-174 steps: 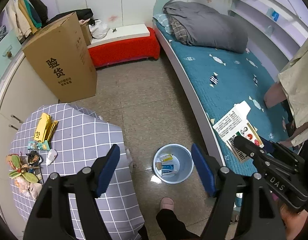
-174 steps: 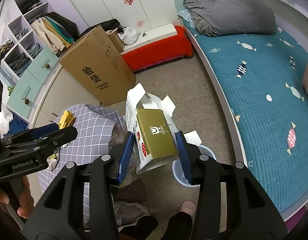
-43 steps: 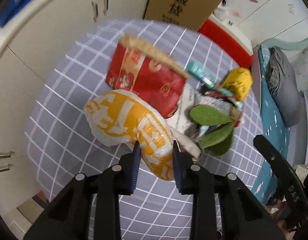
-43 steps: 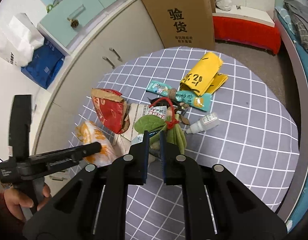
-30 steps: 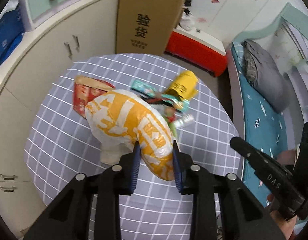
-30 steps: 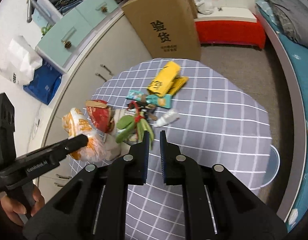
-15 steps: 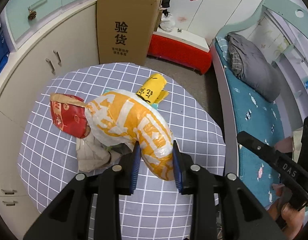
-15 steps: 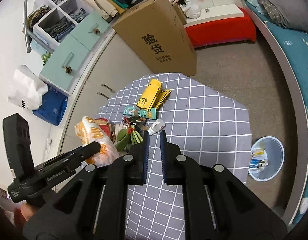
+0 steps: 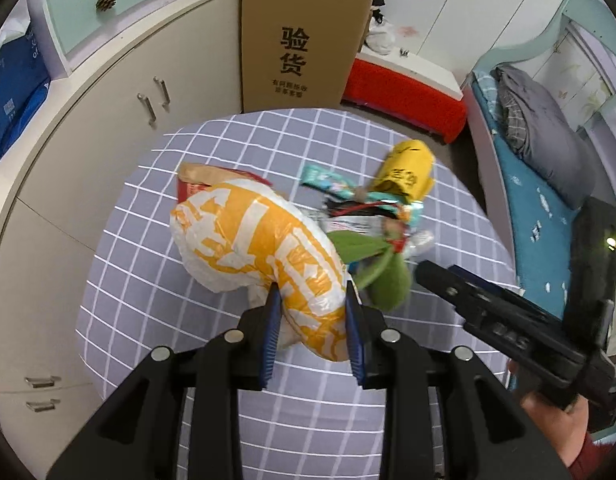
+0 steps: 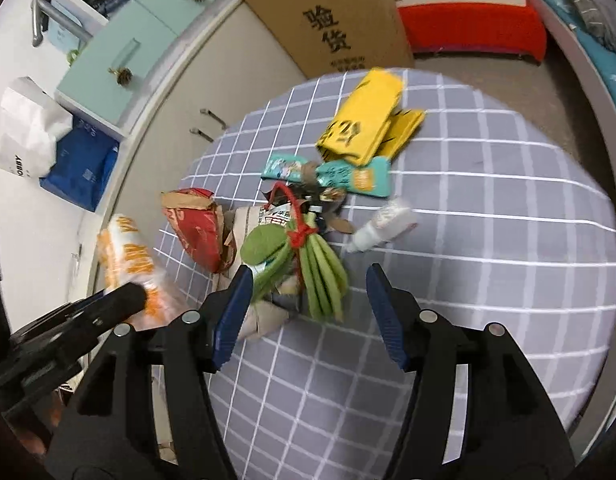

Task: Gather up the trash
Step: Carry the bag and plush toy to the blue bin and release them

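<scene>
Your left hand-held gripper is clamped on the neck of an orange-and-white plastic bag, which bulges out ahead of the blue pads above the checked surface. Your right hand-held gripper has its jaws opening, standing wide, with nothing pressed between the pads; the lower ends of a green leaf bundle tied with red cord lie in the gap, on the surface. Just left of that bundle is a red paper bag with a torn brown rim, and crumpled printed paper lies under the bundle. To the bundle's right a small white bottle lies on its side. Beyond these, a teal snack wrapper lies across the surface, touching a yellow packet farther back. Past the surface's edge a tall cardboard box with black characters stands against the cream cupboards, and a red bench lies beyond it.
</scene>
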The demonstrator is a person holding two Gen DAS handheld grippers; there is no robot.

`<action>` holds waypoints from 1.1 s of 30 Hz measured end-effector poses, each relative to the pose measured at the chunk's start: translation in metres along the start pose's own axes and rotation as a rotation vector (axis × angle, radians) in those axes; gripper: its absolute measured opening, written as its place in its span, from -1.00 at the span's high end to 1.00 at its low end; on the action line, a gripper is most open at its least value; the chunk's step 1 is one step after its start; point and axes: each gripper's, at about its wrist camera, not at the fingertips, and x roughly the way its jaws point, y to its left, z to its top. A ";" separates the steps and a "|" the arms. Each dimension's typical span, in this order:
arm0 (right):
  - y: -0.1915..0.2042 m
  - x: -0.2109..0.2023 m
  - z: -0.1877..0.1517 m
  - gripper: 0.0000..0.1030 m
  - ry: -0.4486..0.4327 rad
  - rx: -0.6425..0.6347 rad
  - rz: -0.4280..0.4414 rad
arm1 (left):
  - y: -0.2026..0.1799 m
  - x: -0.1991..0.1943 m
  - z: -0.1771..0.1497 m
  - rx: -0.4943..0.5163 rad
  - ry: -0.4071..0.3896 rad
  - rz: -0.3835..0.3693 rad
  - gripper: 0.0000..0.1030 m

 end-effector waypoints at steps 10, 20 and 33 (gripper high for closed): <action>0.002 0.019 0.005 0.79 0.077 -0.037 0.021 | -0.011 0.007 0.006 0.040 0.034 -0.002 0.44; -0.043 -0.109 0.009 0.79 -0.084 -0.035 0.072 | -0.105 -0.025 0.010 0.131 -0.025 -0.120 0.44; -0.195 -0.256 -0.045 0.79 -0.228 0.168 -0.103 | -0.298 -0.027 -0.031 0.359 0.016 -0.253 0.44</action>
